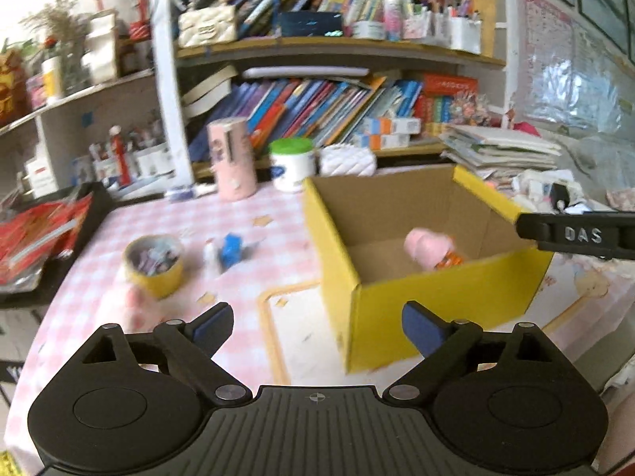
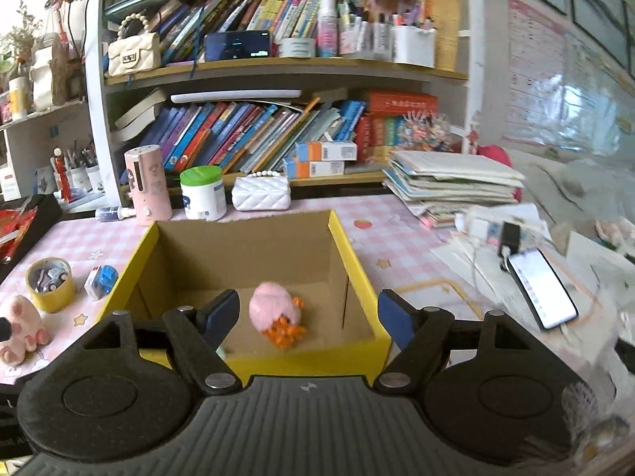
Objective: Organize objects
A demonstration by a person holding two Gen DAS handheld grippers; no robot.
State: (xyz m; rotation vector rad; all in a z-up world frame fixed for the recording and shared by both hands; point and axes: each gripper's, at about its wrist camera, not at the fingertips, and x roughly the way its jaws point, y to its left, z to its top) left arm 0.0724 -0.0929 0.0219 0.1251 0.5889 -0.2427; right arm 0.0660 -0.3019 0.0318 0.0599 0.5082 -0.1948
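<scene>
Pink-checked tabletop [image 2: 397, 238] below bookshelves; both tongs [image 1: 317, 327] [image 2: 307, 317] spread, empty. At nine o'clock, soft light plush pig [image 2: 20, 327]: pinch its body.

Both wrist views look slightly downward toward the bookshelf [image 2: 278, 67]; the right sits directly before the yellow box [image 2: 254, 238], the left off its corner.

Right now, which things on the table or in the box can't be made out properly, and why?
- Pink toy in the box: left wrist view blurs it and the box's near wall cuts it off.
- Pink plush: right wrist view crops it at the left edge; motion-smeared in the left.
- Contents of the tape roll: too small and blurred in both views.
- Box floor nearest the camera: hidden by the right gripper.
</scene>
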